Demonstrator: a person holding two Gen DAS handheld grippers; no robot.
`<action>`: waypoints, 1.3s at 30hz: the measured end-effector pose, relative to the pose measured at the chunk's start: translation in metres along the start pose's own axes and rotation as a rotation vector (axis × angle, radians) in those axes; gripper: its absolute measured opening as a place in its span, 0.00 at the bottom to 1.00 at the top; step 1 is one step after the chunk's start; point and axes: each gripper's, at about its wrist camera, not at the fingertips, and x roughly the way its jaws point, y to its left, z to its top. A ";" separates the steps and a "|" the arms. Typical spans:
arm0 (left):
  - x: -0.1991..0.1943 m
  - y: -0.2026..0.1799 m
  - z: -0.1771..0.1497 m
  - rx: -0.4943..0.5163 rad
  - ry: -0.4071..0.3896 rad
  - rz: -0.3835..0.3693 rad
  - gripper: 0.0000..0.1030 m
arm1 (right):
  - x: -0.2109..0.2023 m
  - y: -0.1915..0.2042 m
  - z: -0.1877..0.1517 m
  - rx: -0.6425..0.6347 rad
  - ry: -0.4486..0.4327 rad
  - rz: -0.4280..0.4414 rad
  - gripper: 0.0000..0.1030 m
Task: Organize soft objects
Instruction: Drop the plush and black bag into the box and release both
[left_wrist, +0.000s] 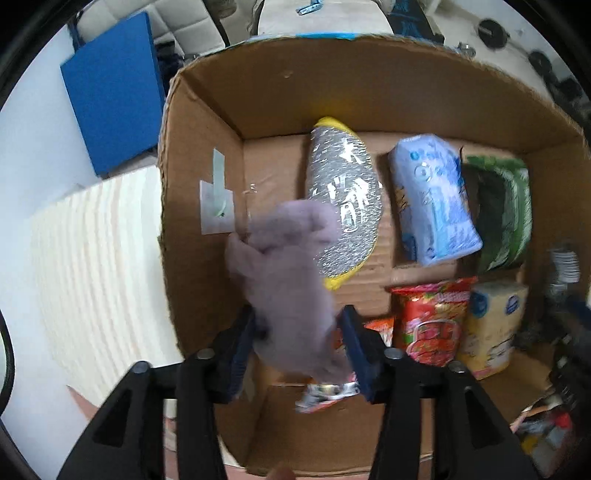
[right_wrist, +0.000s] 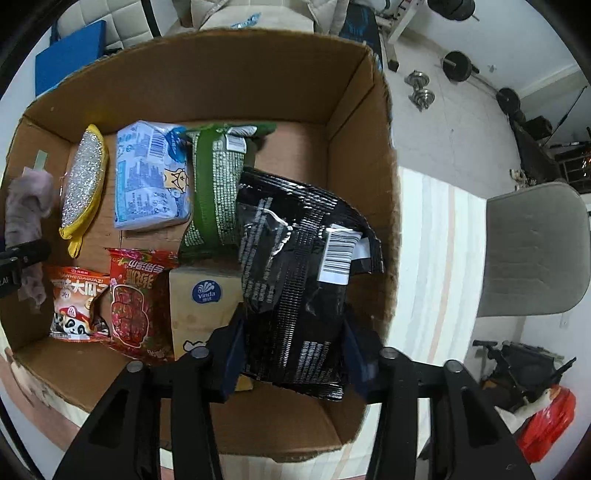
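An open cardboard box (left_wrist: 332, 85) holds soft packs: a silver-and-yellow pouch (left_wrist: 343, 199), a blue tissue pack (left_wrist: 432, 199), a green bag (left_wrist: 506, 206), a red snack bag (left_wrist: 428, 321) and a Vinda tissue pack (left_wrist: 491, 325). A blurred grey cloth (left_wrist: 284, 258) hangs between the pads of my left gripper (left_wrist: 299, 332), over the box's left side; a sliver of gap shows at the right pad. In the right wrist view a black foil bag (right_wrist: 295, 258) lies between the spread pads of my right gripper (right_wrist: 293, 332), over the box's (right_wrist: 221, 81) right half, resting on the green bag.
A pale wooden tabletop (left_wrist: 99, 258) lies left of the box, with a blue board (left_wrist: 110, 92) behind it. Right of the box stand a grey chair (right_wrist: 532, 251), dumbbells (right_wrist: 421, 90) on the floor and a red bag (right_wrist: 546, 421).
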 end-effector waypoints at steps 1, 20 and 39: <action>-0.001 0.003 0.001 -0.012 -0.005 -0.016 0.60 | 0.001 0.001 0.001 0.002 -0.004 0.013 0.63; -0.042 0.002 -0.062 -0.046 -0.197 -0.035 0.92 | -0.051 0.000 -0.032 0.068 -0.111 0.125 1.00; -0.138 -0.010 -0.149 -0.050 -0.453 -0.012 0.92 | -0.114 0.001 -0.098 0.097 -0.279 0.120 1.00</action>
